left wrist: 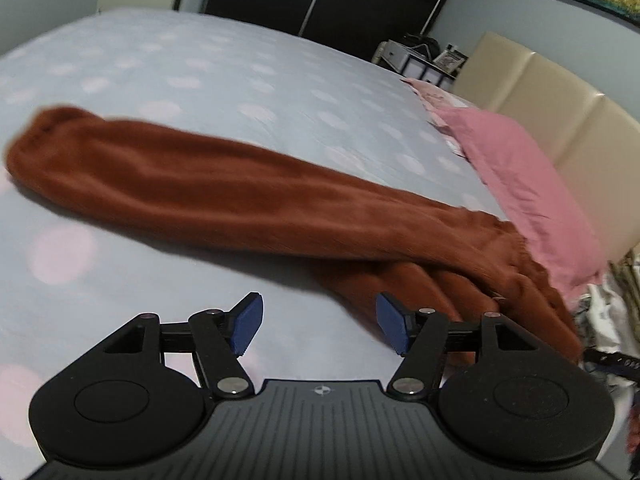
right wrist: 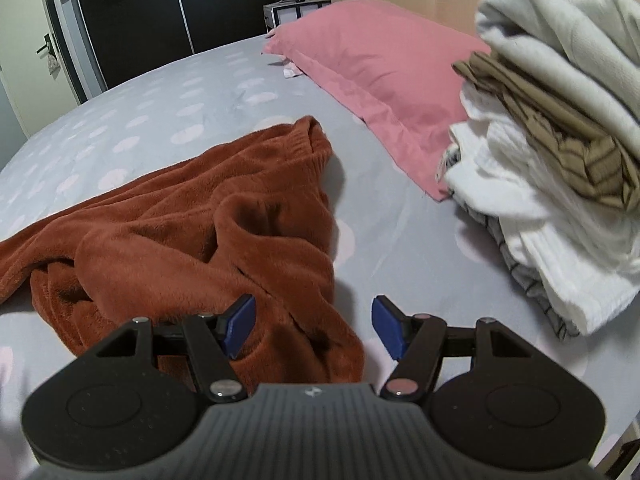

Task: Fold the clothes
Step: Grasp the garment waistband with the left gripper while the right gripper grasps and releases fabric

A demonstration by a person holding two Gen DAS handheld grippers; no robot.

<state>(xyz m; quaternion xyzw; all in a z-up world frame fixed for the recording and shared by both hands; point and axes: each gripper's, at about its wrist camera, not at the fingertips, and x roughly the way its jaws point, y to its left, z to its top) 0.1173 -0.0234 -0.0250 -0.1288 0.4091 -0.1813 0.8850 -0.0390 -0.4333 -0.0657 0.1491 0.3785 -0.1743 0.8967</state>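
Observation:
A rust-brown fleece garment [left wrist: 224,196] lies on the bed, one long leg stretched toward the left and its bunched part at the right. My left gripper [left wrist: 318,322] is open and empty, low over the sheet just in front of the garment's near edge. In the right wrist view the same garment [right wrist: 192,232] lies crumpled, its waistband toward the pillow. My right gripper [right wrist: 314,326] is open and empty, with its left finger over the garment's near fold and its right finger over bare sheet.
The bed has a pale grey sheet with light dots [left wrist: 200,72]. A pink pillow [right wrist: 384,76] lies by the beige headboard [left wrist: 560,112]. A pile of white, grey and tan striped clothes [right wrist: 552,152] sits at the right. Dark wardrobe doors [right wrist: 168,12] stand behind.

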